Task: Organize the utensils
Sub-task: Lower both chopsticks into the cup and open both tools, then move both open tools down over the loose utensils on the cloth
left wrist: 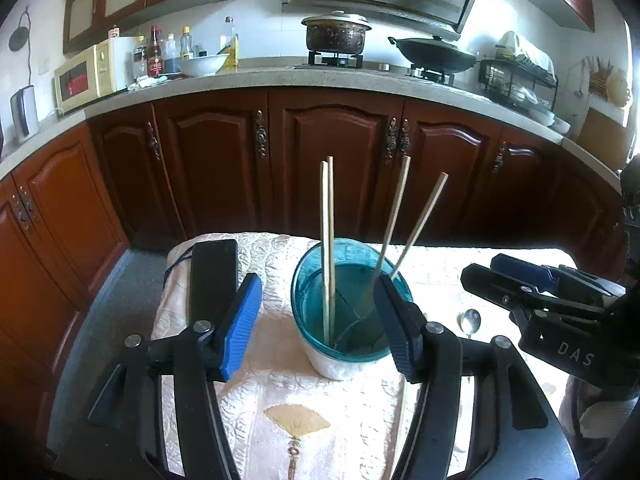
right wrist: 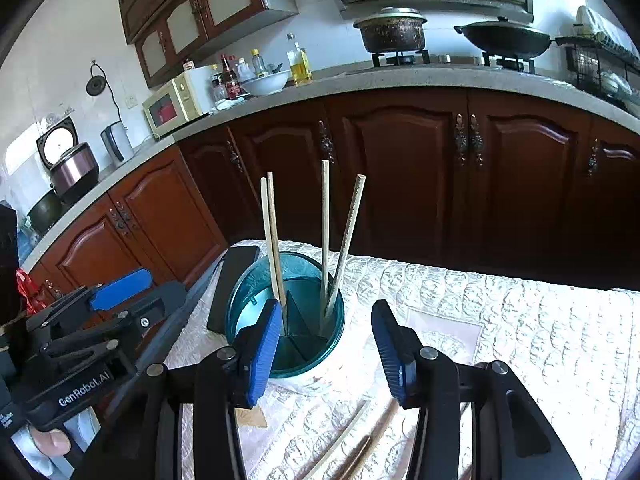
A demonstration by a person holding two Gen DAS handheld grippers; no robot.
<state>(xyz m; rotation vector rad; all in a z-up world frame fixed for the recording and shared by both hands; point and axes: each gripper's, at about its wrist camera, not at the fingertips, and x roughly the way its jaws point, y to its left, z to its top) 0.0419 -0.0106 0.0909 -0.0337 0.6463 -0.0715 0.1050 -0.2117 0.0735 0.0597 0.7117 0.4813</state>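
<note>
Steel spoon (left wrist: 470, 321) left view only; loose chopsticks (right wrist: 344, 438) right view only.

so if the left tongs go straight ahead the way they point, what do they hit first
Most likely the teal utensil holder: it sits between and just beyond the open left tongs, with four chopsticks standing in it. Depth is hard to judge through the fisheye.

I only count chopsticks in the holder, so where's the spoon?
The spoon lies on the quilted cloth right of the teal holder, below the right gripper, seen in the left wrist view.
</note>
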